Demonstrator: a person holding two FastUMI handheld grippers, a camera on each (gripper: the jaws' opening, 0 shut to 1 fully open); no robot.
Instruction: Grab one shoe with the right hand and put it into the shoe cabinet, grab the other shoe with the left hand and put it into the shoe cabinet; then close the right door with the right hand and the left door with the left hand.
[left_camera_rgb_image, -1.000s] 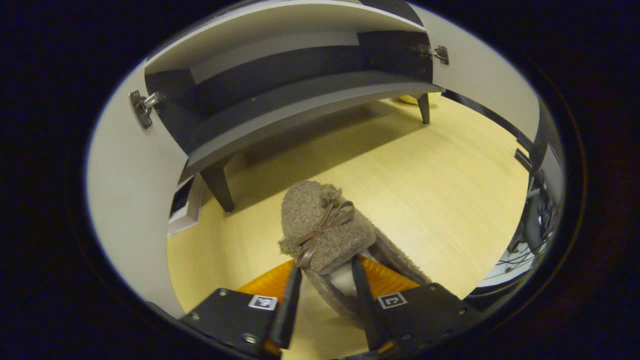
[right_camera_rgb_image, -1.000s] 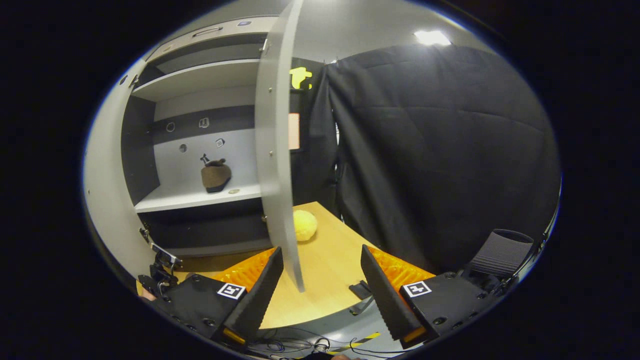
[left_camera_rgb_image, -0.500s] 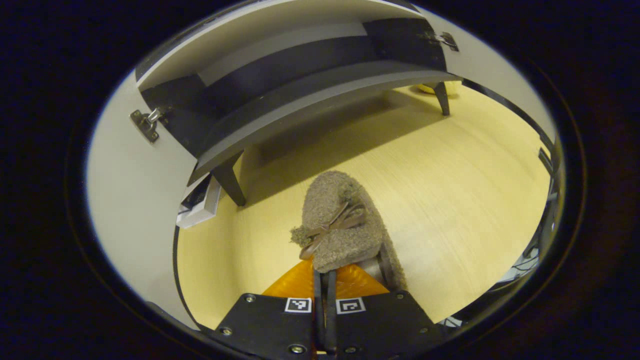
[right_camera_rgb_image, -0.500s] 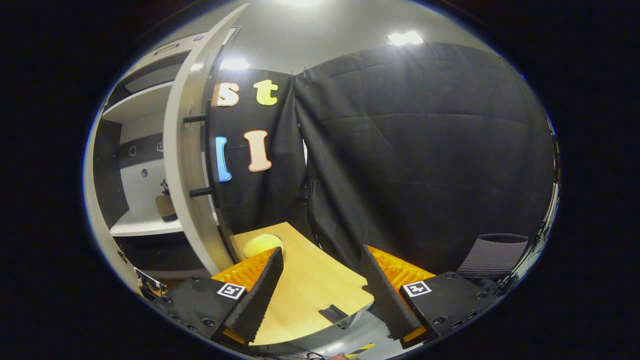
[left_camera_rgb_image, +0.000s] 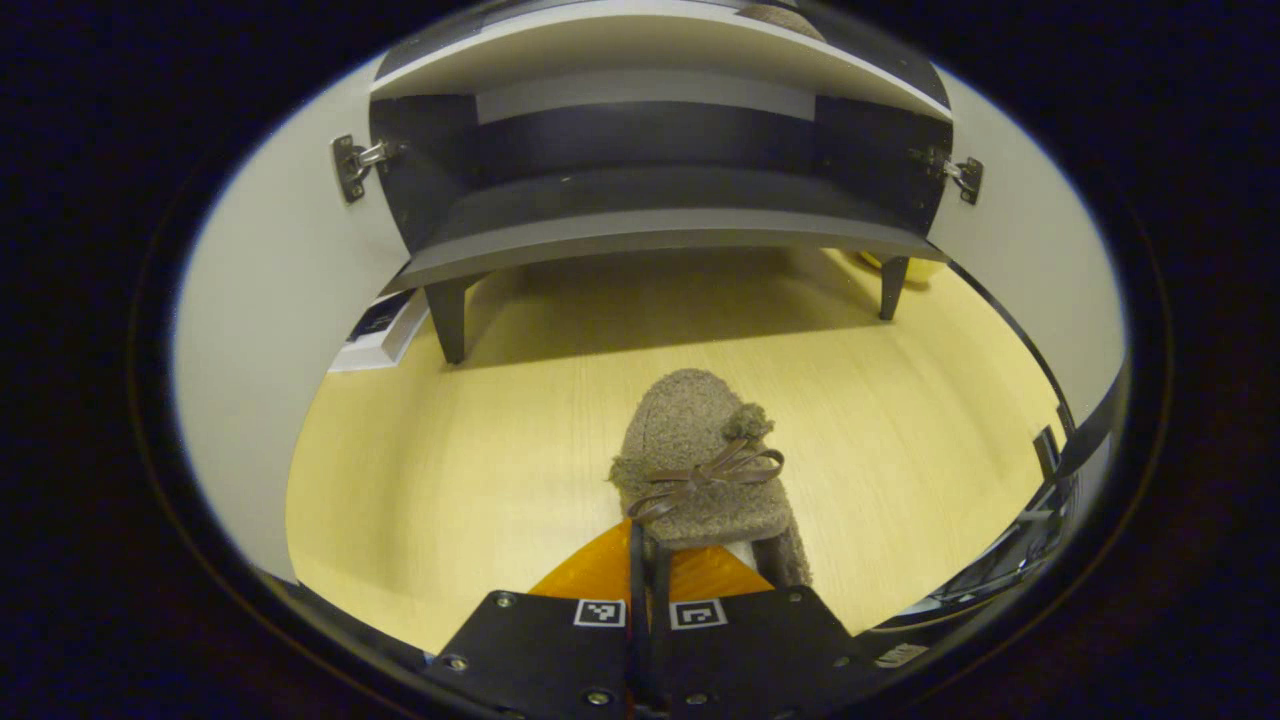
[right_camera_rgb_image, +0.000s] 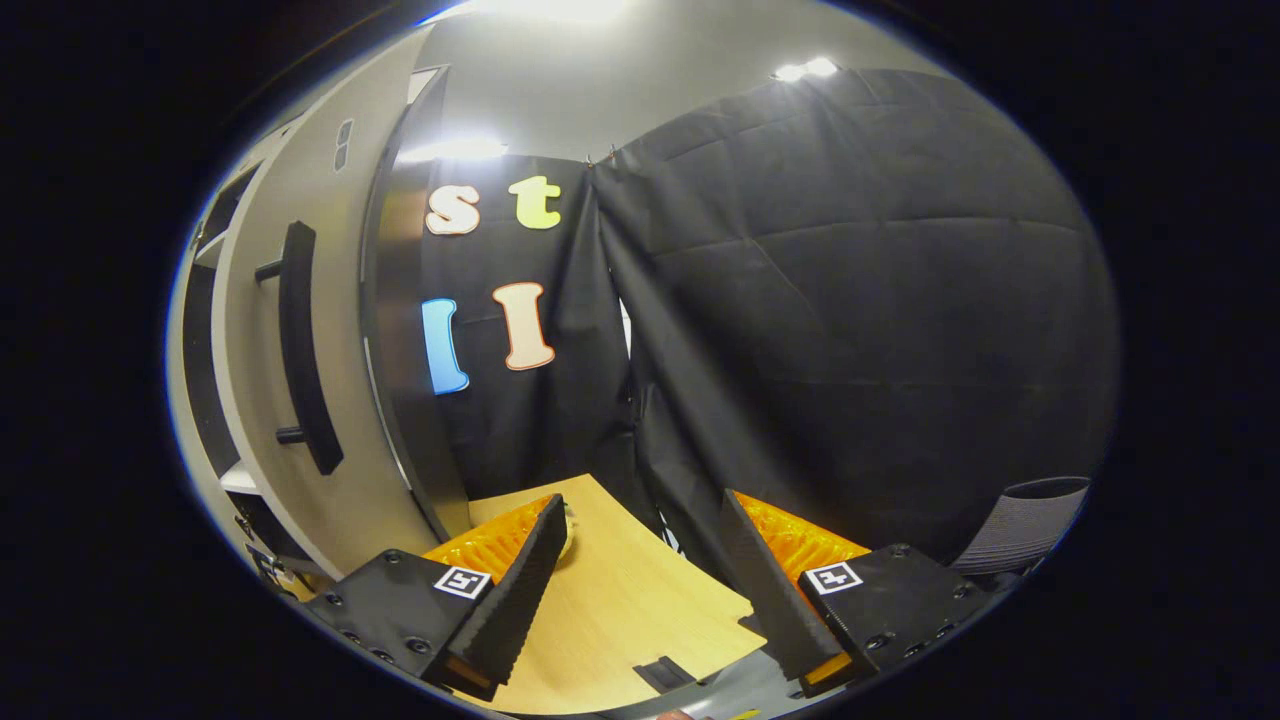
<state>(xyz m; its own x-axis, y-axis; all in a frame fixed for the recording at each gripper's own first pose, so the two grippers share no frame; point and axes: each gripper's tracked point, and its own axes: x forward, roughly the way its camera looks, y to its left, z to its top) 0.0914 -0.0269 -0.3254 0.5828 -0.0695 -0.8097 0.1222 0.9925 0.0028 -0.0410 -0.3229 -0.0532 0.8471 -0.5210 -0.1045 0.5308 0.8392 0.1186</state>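
Your left gripper has its jaws closed on the heel rim of the shoe; the shoe stretches straight ahead of the jaws, toe pointing toward the cabinet, over the floor. A second ago those jaws stood open around the heel, and the cabinet sat skewed to the upper left; now it faces you squarely, beyond the toe, both doors swung out.

Your right gripper has its jaws wide open, holding nothing. The right gripper view gives you the right door with its handle, left of the jaws. A second ago it showed the shelf with the other shoe.
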